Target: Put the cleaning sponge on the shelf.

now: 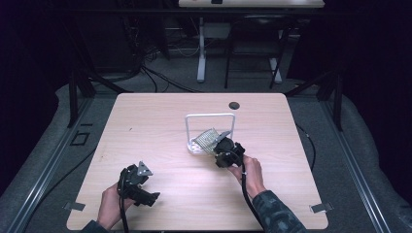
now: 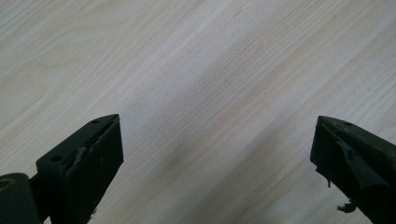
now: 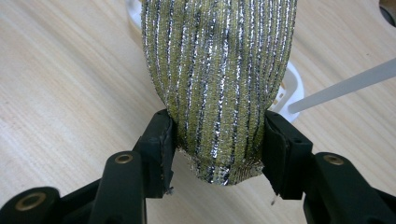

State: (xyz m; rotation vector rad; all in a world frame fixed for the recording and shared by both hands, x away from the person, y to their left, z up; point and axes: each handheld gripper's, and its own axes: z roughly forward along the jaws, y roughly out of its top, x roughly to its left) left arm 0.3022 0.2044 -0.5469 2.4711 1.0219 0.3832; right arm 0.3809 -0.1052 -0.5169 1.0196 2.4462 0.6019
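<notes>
Left tongs (image 1: pixel 138 187), nearest the desk's near edge toward its left corner, rest low over bare wood in the person's left hand (image 1: pixel 111 208); the left gripper view shows the jaws wide apart with nothing between them. Right tongs (image 1: pixel 224 147), held by the right hand (image 1: pixel 251 174) right of the desk's (image 1: pixel 145 121) centre, are clamped on the lower end of a gold-and-silver striped scouring cloth (image 3: pixel 219 70). That cloth leans against a white wire rack (image 1: pixel 210 116) standing at mid-desk, its perforated white base (image 1: pixel 195 145) beneath the cloth.
</notes>
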